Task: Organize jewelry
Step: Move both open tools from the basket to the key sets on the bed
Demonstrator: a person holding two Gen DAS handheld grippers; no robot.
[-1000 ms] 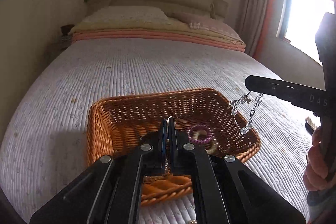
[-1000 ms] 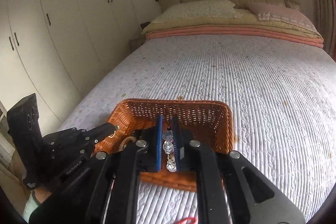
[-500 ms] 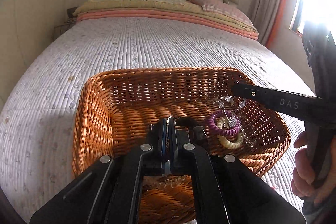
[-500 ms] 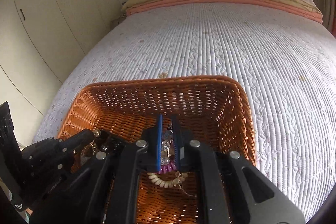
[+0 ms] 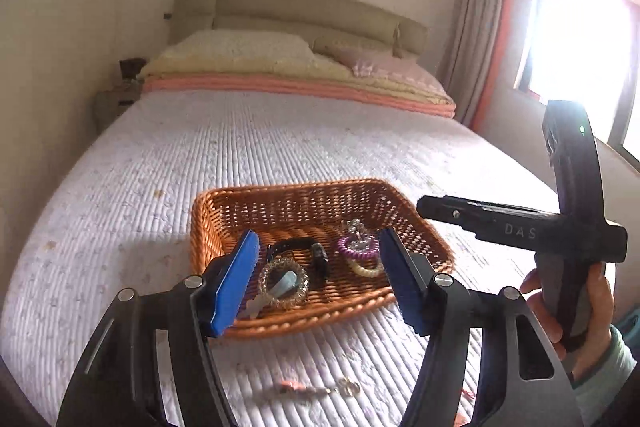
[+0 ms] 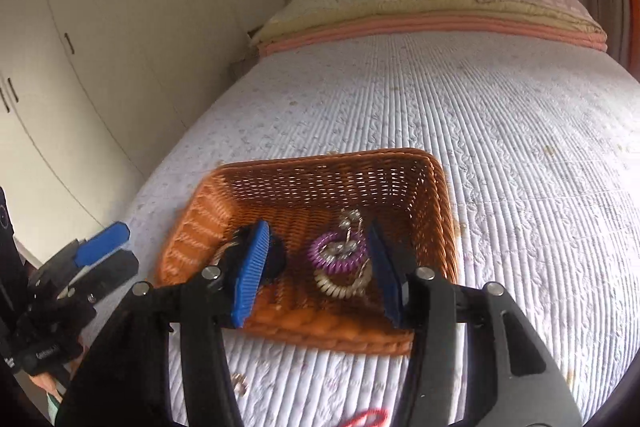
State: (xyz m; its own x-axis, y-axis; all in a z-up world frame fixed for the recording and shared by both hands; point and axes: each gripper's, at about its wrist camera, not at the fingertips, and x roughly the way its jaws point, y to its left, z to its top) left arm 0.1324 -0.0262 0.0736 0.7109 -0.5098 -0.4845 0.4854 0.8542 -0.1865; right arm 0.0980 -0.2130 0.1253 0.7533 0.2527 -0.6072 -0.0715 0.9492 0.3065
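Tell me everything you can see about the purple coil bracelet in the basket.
The purple coil bracelet is a spiral-wound ring, plastic by its look, lying flat on the floor of the wicker basket, toward its right side. A clear crystal bead bracelet is draped over it, and a cream coil bracelet lies against its near edge. No gripper touches it.

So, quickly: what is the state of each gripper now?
Left gripper: open, holding nothing.
Right gripper: open, holding nothing.
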